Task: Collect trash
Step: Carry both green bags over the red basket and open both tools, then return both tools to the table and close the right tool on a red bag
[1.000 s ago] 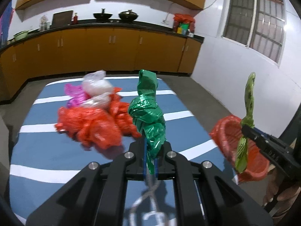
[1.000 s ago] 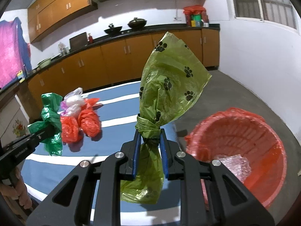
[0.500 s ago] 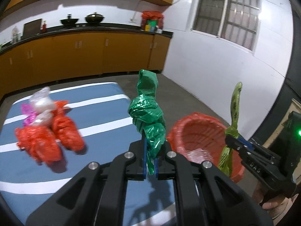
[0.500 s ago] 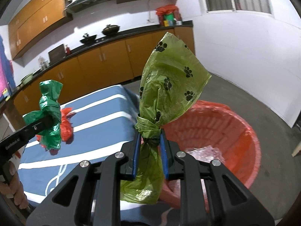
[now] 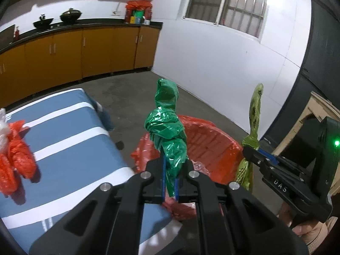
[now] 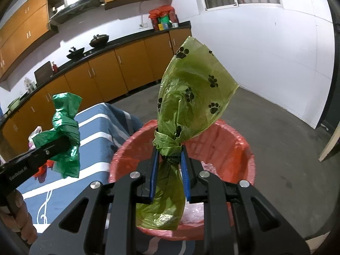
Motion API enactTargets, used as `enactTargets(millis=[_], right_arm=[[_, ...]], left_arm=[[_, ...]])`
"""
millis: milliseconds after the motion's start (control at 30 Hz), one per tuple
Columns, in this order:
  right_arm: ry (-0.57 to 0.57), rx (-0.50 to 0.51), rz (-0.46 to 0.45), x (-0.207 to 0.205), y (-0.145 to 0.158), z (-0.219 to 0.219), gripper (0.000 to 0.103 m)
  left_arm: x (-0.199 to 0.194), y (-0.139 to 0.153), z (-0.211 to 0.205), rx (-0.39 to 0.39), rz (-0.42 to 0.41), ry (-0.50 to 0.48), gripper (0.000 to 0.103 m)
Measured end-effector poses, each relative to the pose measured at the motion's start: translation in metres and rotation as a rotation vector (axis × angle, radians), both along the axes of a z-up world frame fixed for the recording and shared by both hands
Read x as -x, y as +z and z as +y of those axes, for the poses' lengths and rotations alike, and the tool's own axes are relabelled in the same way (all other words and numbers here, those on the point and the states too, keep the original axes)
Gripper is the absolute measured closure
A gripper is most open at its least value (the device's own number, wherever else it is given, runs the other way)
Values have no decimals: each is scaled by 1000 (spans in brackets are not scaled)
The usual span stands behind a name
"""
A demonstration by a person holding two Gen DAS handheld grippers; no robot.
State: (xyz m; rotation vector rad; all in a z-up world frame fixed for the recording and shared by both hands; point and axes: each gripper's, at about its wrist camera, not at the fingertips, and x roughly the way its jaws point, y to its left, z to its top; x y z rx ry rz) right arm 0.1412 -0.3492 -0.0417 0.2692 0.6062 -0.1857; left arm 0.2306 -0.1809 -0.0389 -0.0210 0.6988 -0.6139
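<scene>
You are holding one knotted bag in each hand, and both are hanging at the red-lined bin (image 6: 231, 148) that is standing on the floor just off the near right corner of the tabletop (image 5: 63, 140).

Your right tongs (image 6: 169, 170) are clenching the olive paw-print bag (image 6: 191, 93) at its knot, pads pressing in from both sides. The bag's long axis is running up and down: the puffed top is standing above the pads and the tail is hanging below them, directly over the bin's open mouth in the right wrist view. This is the hand that is nearer to the drop; the bin is lying straight beneath and just ahead of it.

Your left tongs (image 5: 170, 180) are clenching the dark green bag (image 5: 167, 131) low on its twisted neck, almost fully closed on the thin plastic. That bag is also standing upright, knot and top above the pads. From the left wrist view it is sitting over the bin's near left rim (image 5: 204, 146), so the opening is lying ahead and to the right of it, not squarely under it. I judge that this hand is needing a little more travel to the right before a release is falling cleanly inside.

Something pale and crinkled is already lying in the bottom of the bin. Red bags (image 5: 17, 161) are waiting on the striped tabletop, well to the left of both tongs, so the collecting is looking only partly done.
</scene>
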Motion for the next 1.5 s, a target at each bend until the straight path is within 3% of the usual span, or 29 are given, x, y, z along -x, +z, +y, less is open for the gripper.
enactTargets(millis=[500, 600, 700, 767, 1133, 1500], right_arm=[[-13, -9, 27, -9, -8, -20, 82], [-16, -12, 29, -10, -9, -20, 79], [-19, -20, 35, -10, -10, -19, 72], [-21, -22, 36, -9, -12, -19, 64], [-19, -10, 47, -6, -12, -17, 64], [94, 16, 43, -29, -5, 33, 64]], left_arm=[[-17, -17, -42, -30, 44, -62, 94], [-20, -21, -42, -35, 54, -58, 87], [-21, -26, -41, -37, 59, -50, 76], [-22, -29, -38, -39, 63, -42, 74], [-23, -26, 7, -46, 16, 102, 49], [-7, -15, 85, -82, -76, 281, 37]])
